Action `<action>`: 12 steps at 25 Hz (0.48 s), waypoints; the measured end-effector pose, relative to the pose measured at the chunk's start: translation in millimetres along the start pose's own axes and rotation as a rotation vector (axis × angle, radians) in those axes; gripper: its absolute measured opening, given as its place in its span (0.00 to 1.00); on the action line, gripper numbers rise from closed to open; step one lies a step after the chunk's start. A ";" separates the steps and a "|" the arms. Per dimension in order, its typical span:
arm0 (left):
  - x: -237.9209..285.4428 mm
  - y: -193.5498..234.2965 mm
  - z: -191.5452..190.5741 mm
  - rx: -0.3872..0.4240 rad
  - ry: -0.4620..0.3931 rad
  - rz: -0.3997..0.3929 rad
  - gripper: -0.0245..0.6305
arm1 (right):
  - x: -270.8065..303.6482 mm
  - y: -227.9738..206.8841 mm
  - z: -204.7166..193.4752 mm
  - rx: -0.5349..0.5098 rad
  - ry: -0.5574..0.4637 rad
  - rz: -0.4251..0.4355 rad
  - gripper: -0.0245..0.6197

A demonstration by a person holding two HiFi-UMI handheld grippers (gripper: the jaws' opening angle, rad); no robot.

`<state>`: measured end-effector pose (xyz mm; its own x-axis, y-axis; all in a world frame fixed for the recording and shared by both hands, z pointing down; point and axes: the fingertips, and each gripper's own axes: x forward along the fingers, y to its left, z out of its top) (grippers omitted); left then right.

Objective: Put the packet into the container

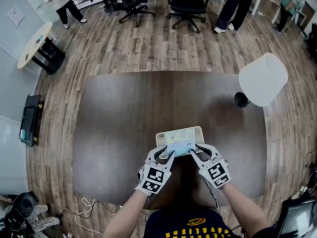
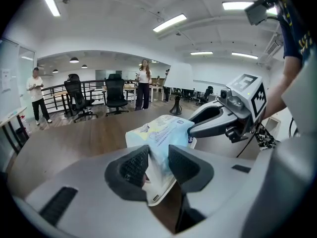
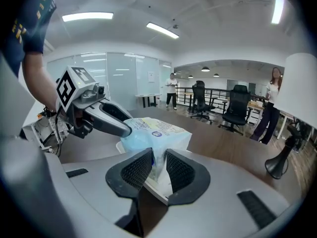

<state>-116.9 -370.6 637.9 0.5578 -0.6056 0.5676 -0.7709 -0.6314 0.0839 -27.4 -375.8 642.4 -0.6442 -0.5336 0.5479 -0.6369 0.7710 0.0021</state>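
Pale blue soft plastic packet (image 1: 181,144), pinched at its near corners by left tool (image 1: 167,156) and right tool (image 1: 195,153), over cream shallow rectangular container (image 1: 198,131) by dark brown counter's (image 1: 124,118) near edge. Likely light, limp, slippery; best gripped at sealed edges.

This is an open-plan office. Ahead of the left claw (image 2: 157,165), past the dark table (image 2: 59,148) it works over, black swivel chairs (image 2: 115,90) stand on a wood-plank floor (image 2: 74,120) near a railing (image 2: 54,94), and people (image 2: 144,83) stand about. Strip lights (image 2: 169,23) run along the white ceiling above it. Beyond the right claw (image 3: 158,168), glass partition walls (image 3: 119,83) back a desk (image 3: 148,99), and a white-shaded lamp (image 3: 301,90) stands off to its right.
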 end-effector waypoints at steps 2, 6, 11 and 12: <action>4.8 -2.0 -7.7 0.018 0.026 -0.005 0.23 | 3.1 -0.8 -5.4 -0.020 0.033 -0.003 0.19; 10.7 -2.2 -15.1 0.038 0.058 -0.005 0.23 | 8.3 -1.1 -11.7 -0.049 0.078 -0.006 0.19; 17.6 -2.9 -27.5 0.072 0.115 0.007 0.23 | 13.8 1.1 -20.0 -0.101 0.127 -0.022 0.19; 18.8 -2.9 -29.2 0.077 0.125 0.011 0.23 | 14.3 1.7 -21.2 -0.110 0.137 -0.023 0.19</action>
<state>-113.1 -366.0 672.2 0.5026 -0.5507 0.6664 -0.7486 -0.6628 0.0168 -28.8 -374.8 667.9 -0.5613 -0.5053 0.6555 -0.5958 0.7964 0.1038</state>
